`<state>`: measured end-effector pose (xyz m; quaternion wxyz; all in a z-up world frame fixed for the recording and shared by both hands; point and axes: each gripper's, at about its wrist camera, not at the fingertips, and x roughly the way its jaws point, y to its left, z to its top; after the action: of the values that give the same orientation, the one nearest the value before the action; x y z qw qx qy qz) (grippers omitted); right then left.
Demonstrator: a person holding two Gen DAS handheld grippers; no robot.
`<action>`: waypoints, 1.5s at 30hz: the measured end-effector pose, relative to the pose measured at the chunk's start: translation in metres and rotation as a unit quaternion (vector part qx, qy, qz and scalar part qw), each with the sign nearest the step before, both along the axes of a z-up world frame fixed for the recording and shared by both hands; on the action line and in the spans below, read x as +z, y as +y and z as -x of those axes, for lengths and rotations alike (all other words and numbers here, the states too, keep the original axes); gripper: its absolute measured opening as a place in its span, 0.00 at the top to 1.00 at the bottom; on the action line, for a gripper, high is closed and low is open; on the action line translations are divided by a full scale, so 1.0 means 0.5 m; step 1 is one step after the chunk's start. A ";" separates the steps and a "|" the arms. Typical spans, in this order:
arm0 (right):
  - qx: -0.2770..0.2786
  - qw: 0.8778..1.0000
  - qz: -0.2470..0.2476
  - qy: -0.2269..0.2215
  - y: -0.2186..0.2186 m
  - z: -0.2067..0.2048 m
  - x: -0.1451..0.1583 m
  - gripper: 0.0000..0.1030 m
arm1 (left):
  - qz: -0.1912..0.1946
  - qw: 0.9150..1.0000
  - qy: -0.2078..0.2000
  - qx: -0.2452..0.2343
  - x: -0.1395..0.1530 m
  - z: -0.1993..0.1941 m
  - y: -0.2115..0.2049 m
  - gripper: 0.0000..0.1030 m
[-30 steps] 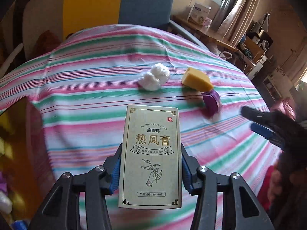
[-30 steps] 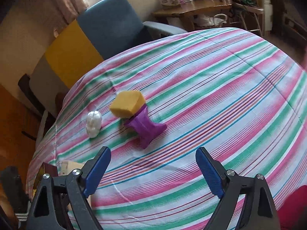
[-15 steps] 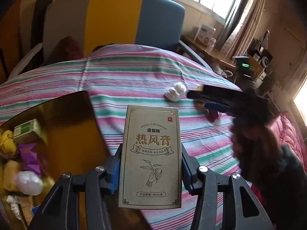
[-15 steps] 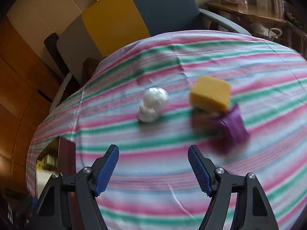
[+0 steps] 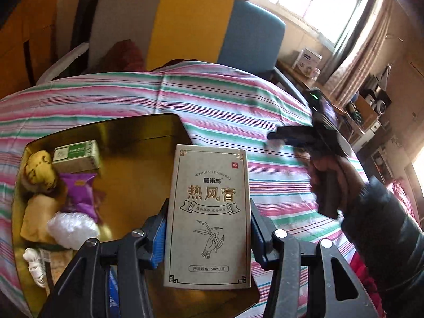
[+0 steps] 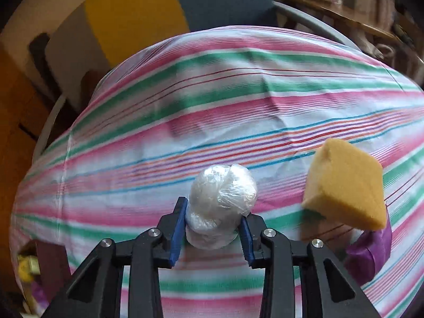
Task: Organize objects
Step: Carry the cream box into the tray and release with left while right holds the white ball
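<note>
My left gripper (image 5: 208, 228) is shut on a beige carton with Chinese lettering (image 5: 209, 212), held upright above the right part of a gold tray (image 5: 137, 137). The tray holds a green-white box (image 5: 75, 155), a purple packet (image 5: 79, 193), a white plastic-wrapped ball (image 5: 71, 228) and other small things. My right gripper (image 6: 213, 226) has its blue pads on both sides of a white plastic-wrapped lump (image 6: 220, 201) on the striped cloth; it also shows in the left wrist view (image 5: 294, 137). A yellow sponge (image 6: 344, 185) leans on a purple object (image 6: 371, 254) to the right.
The round table wears a striped pink, green and white cloth (image 6: 238, 92). A grey, yellow and blue chair (image 5: 190, 29) stands behind it. A wooden side table with boxes (image 5: 307, 61) is at the back right.
My left gripper has carried the carton left, over the gold tray. My right gripper has moved in on the white wrapped lump and closed its pads on it.
</note>
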<state>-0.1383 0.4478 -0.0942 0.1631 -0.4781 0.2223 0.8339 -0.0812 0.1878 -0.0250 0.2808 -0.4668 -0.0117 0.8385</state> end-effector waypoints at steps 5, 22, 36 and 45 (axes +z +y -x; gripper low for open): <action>0.098 0.995 -0.015 -0.017 -0.074 -0.080 0.016 0.65 | 0.005 1.000 0.012 0.015 0.003 -0.010 -0.029 0.49; 0.159 0.986 -0.037 -0.012 -0.167 -0.302 0.001 0.65 | 0.056 0.996 0.046 0.061 -0.007 -0.072 -0.114 0.49; 0.169 0.984 -0.063 -0.013 -0.181 -0.294 -0.005 0.65 | 0.039 0.994 0.033 0.097 -0.013 -0.092 -0.210 0.49; 0.174 0.982 -0.072 -0.017 -0.184 -0.291 -0.003 0.65 | -0.026 0.993 -0.006 0.119 -0.002 -0.052 -0.266 0.49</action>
<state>0.0072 0.3560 -0.0956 0.0536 -0.5106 0.0724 0.8551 -0.0550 0.0549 -0.0258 0.1912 -0.4601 -0.0905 0.8623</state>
